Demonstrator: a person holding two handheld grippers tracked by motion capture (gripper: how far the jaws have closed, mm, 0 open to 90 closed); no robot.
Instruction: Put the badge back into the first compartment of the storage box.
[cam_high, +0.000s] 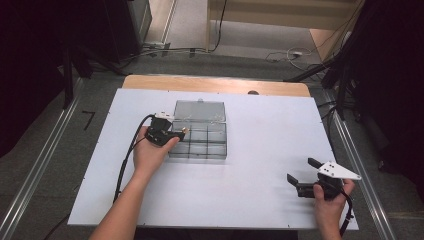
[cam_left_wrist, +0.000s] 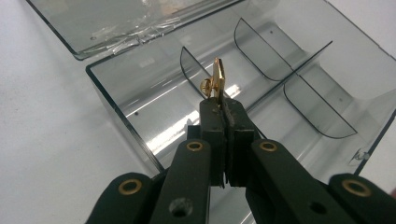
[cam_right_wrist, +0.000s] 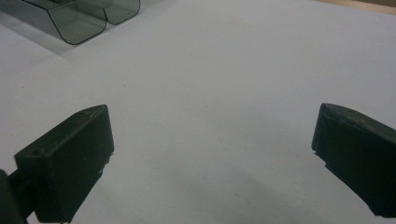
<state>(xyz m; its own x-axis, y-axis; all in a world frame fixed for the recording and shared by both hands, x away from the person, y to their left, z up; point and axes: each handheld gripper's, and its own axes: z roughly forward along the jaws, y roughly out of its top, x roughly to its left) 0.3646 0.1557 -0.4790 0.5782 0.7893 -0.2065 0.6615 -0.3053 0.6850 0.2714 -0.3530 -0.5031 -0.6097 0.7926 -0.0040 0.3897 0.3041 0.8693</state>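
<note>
A clear smoky plastic organizer box (cam_high: 200, 136) with its lid folded back lies open on the white table, split by dividers into several compartments (cam_left_wrist: 261, 88). My left gripper (cam_high: 181, 133) hovers over the box's left side, shut on a small brass part with a screw (cam_left_wrist: 215, 80) that sticks up from its tips above a left compartment. My right gripper (cam_high: 303, 170) rests low at the table's front right, jaws wide open with nothing between them; its fingers (cam_right_wrist: 70, 158) frame bare table, and a corner of the box (cam_right_wrist: 79, 18) shows at the upper left.
The white board (cam_high: 250, 190) covers a wooden table whose far edge (cam_high: 215, 84) shows behind it. Cables and dark stands sit on the floor beyond. A black cable (cam_high: 125, 160) trails from the left gripper along the forearm.
</note>
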